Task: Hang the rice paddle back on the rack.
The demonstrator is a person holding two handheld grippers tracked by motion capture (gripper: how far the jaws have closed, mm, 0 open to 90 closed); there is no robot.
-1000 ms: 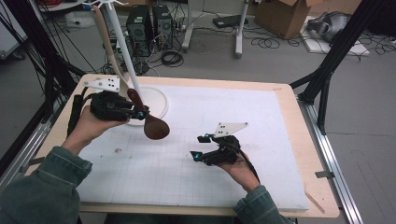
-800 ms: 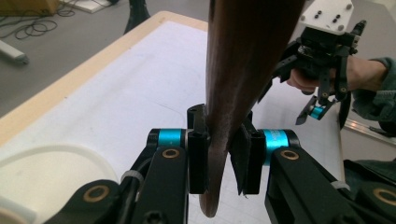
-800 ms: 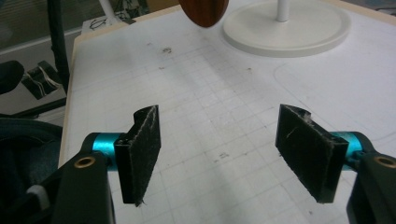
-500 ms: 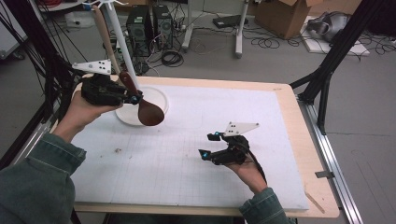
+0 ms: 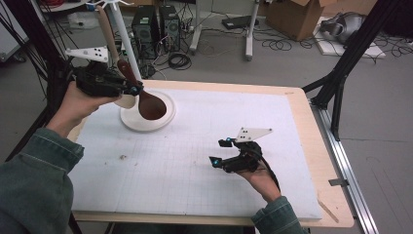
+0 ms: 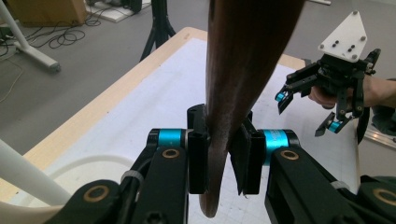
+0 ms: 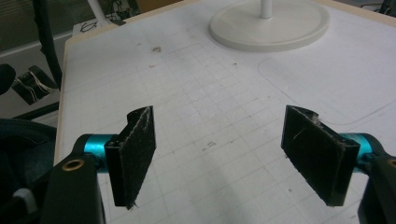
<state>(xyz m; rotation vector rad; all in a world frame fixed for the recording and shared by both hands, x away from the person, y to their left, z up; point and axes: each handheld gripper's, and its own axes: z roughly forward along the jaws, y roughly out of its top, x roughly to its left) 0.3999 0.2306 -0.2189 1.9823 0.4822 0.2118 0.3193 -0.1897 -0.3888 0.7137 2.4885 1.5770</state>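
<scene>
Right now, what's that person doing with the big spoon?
The left hand-held gripper is clamped on the handle of a dark wooden spoon, holding it in the air above the round white stand base. The right hand-held gripper hovers over the white mat, its jaws apart with nothing between them.

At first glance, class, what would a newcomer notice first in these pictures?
The dark wooden spoon, clamped in the left tongs and held above the round white stand base at the table's far left corner. Next, the right tongs, wide open with nothing between them, low over the white mat.
</scene>
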